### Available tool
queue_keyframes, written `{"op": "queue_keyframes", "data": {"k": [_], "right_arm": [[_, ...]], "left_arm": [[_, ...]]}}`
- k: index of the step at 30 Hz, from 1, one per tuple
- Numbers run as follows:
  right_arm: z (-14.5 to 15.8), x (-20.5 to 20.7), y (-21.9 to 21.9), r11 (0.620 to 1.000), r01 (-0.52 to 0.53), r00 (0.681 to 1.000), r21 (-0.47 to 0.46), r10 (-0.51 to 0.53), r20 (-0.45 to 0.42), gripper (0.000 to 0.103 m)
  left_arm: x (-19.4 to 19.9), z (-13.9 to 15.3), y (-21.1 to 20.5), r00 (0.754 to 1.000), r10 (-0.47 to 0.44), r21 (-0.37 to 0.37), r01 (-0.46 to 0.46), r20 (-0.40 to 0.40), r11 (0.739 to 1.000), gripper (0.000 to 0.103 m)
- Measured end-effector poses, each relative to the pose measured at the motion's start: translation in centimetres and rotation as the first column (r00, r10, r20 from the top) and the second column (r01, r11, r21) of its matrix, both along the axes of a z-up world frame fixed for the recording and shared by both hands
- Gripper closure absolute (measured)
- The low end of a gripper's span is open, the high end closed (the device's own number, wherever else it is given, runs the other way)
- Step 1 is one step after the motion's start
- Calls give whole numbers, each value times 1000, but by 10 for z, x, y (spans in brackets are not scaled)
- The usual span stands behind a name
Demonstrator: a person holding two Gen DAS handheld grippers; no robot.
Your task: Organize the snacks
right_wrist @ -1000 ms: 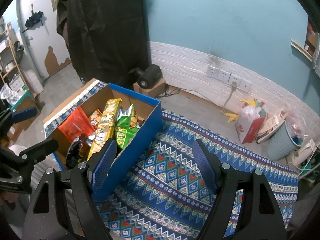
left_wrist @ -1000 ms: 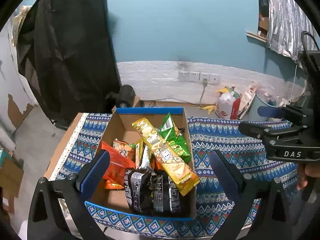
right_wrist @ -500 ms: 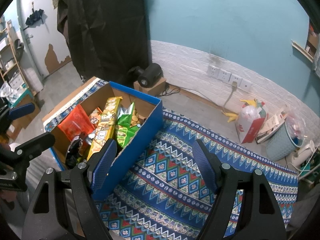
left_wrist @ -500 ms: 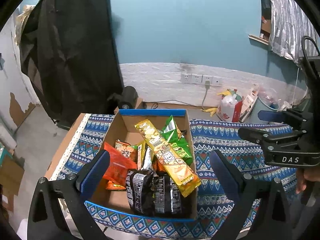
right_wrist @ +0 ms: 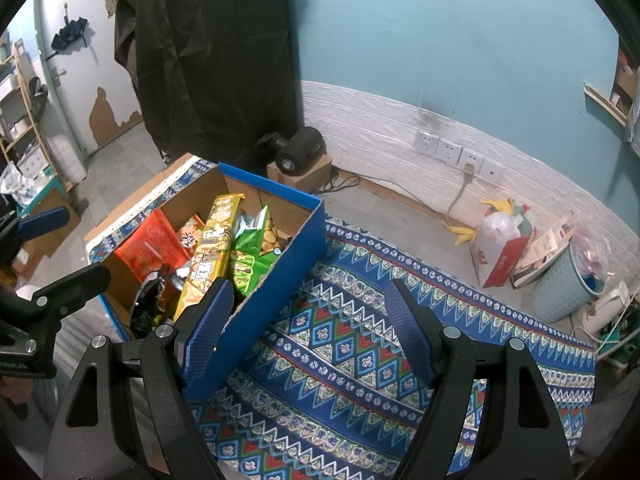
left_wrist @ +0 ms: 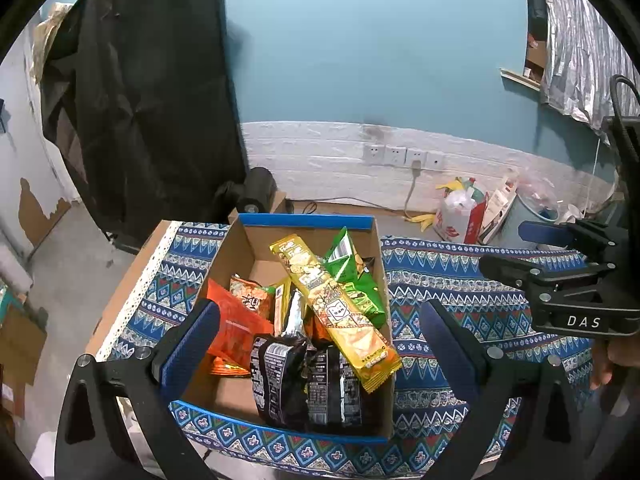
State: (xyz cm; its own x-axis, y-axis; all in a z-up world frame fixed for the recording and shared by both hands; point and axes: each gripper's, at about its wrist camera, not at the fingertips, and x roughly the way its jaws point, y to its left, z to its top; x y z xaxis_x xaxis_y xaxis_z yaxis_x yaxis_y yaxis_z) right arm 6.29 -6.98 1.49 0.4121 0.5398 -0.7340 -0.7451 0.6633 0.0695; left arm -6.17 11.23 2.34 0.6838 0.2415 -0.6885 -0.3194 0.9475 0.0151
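Both views are drifting only slightly; snacks (left_wrist: 320,320) are staying piled in the box (left_wrist: 308,221), left claw (left_wrist: 316,344) and right claw (right_wrist: 308,328) hovering agape, empty.

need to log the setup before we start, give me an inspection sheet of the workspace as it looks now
surface: table under a blue patterned cloth, bare to the right of the box.
job's things: open cardboard box near the table's left end, holding a long yellow packet lying on top, a green bag, an orange bag and black packets.
clutter: nothing seen on the cloth.
grippers: left gripper open, above the box; right gripper open, above the cloth beside the box; both empty.
cables: one plugged into the wall sockets; another on the floor by the small brown box.
surroundings: teal wall, black hanging cover, red and white bag, laundry basket.
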Motion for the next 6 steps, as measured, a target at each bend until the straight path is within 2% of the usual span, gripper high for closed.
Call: {"op": "queue_keyframes", "data": {"k": [6], "right_arm": [[0,0,0,1000,0,1000,0,0,0,26]], "left_arm": [[0,-1,-1,1000,-2,-1,2,-5,1000,2]]}}
